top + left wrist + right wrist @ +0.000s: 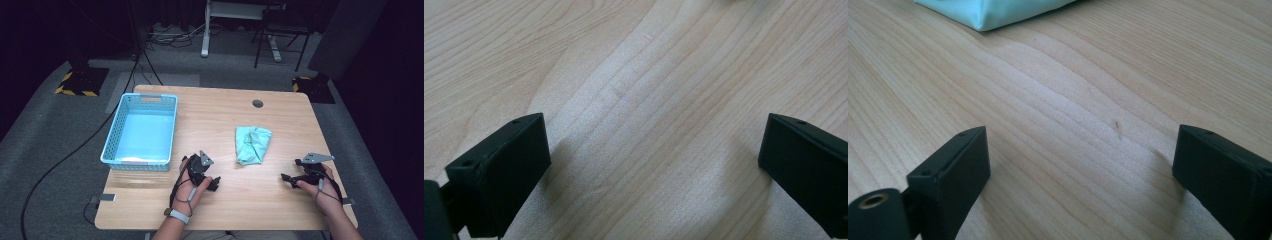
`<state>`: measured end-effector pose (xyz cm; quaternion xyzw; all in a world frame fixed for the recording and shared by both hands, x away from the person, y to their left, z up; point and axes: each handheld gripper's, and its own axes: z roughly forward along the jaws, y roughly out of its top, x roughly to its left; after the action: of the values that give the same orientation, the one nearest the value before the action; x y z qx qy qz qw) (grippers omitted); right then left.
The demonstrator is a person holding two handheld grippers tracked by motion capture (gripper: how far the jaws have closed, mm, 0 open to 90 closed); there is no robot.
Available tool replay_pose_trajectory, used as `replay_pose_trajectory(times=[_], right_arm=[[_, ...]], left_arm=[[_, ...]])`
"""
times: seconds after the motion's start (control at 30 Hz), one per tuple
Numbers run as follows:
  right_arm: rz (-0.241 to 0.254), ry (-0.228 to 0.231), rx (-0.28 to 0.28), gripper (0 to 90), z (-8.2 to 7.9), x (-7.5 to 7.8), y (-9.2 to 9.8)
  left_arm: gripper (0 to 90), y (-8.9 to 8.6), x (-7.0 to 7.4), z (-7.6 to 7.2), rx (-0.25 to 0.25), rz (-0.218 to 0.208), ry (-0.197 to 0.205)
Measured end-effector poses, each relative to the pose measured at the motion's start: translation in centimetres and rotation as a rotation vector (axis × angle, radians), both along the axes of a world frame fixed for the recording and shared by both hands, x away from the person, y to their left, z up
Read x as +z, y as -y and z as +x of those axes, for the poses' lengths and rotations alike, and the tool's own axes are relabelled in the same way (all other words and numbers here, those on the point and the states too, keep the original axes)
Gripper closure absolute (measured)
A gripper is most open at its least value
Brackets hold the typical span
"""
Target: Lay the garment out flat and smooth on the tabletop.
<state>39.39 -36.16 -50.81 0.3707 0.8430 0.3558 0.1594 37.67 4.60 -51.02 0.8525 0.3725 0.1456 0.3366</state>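
Jaws on both my grippers stand wide apart with nothing in them. My green cloth (253, 145) lies on the table (225, 200) between them; I should grab two edges gently.

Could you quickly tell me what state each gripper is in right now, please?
Left gripper: open, holding nothing, over bare table.
Right gripper: open, holding nothing, cloth ahead.

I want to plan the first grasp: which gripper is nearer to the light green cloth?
Left, by a small margin. The left gripper rests below and left of the cloth; the right gripper lies farther off, below and right of it. Neither touches it.
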Motion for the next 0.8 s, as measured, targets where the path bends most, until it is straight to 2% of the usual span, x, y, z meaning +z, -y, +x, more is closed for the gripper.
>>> replay_pose_trajectory(times=[0.2,0.4,0.8], right_arm=[[0.006,0.012,0.006,10.9,-0.1,0.9,0.1],[0.006,0.018,0.036,13.6,0.0,2.0,-0.3],[0.008,0.04,0.026,13.9,0.8,3.7,-1.0]], left_arm=[[0.0,0.0,0.0,0.0,0.0,0.0,0.0],[0.1,0.0,0.0,0.0,0.0,0.0,0.0],[0.0,0.0,0.0,0.0,0.0,0.0,0.0]])
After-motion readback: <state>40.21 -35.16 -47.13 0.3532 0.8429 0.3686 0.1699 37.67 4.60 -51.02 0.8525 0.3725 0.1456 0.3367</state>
